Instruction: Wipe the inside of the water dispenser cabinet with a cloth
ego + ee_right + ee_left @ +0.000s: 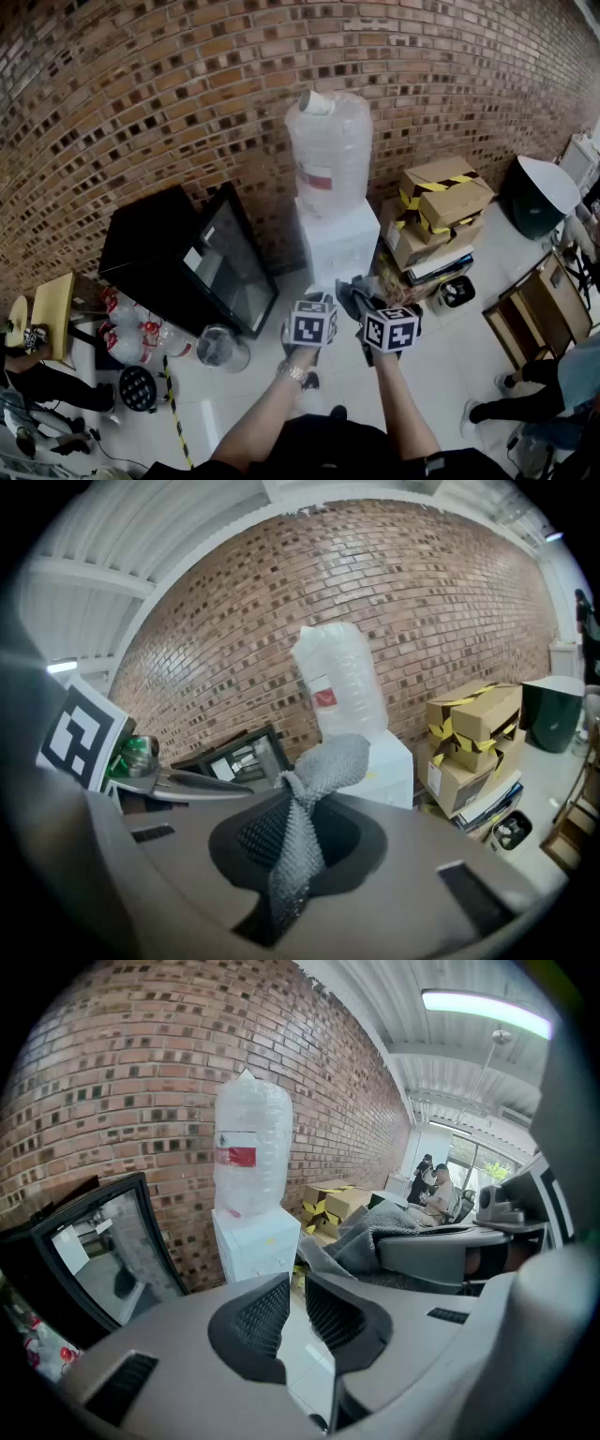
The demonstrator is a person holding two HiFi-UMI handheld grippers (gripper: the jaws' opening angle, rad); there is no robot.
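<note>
The water dispenser stands upright against the brick wall, its long axis vertical. Its white front faces me, and a clear bottle sits neck-down on top. It is straight ahead, on the far side of both my tongs and apart from them. A black glass-fronted cabinet stands to its left, and taped cardboard boxes are stacked to its right.

My right tongs are closed on the grey cloth. The cloth is pinched into a narrow strip between the two pads. Its long axis runs along the jaws: one end trails down on my near side, and the other bunches into a knot just past the tips, pointing toward the dispenser. The cloth is up in the air with the tongs, touching neither the dispenser nor the floor.

My left tongs are only a little apart, with a narrow slit between the ribbed pads and nothing in it; I see bare floor through the gap. They sit just left of the right tongs, at about the same height. From the left gripper view, the cloth drapes over the right tongs close by on the right.
</note>
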